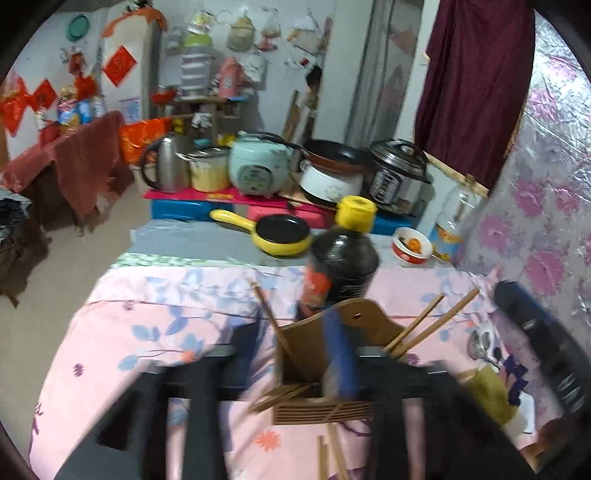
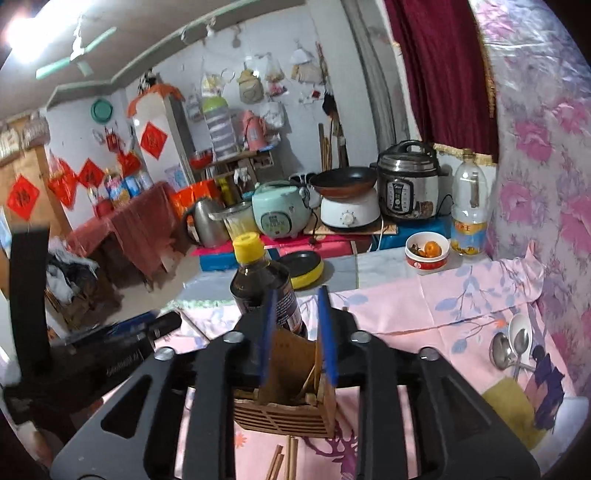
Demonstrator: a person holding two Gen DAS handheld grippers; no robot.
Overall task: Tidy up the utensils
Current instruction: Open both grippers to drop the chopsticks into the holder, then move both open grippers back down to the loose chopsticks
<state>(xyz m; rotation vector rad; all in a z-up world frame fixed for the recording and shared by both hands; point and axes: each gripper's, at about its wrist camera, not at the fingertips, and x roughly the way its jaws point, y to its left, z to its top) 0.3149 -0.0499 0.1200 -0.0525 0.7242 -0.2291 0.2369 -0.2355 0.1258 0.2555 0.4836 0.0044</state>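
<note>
Right gripper (image 2: 297,332) hangs part-open over the wooden chopstick holder (image 2: 286,406), gripping nothing; nudging the sauce bottle (image 2: 264,291) just ahead could topple it.

— What's along the far wall?

— A white wall (image 2: 74,136) hung with red paper diamonds (image 2: 153,140) and plastic bags (image 2: 251,86). Below stands a table under a rust-red cloth (image 2: 136,221).

— And the right side?

— A maroon curtain (image 2: 443,74), then a shiny sheet with pink flowers (image 2: 546,166).

— Light?

— A bright lamp (image 2: 26,33) on the ceiling, beside a pale green fan (image 2: 79,51). The floor (image 1: 55,280) is beige.
</note>
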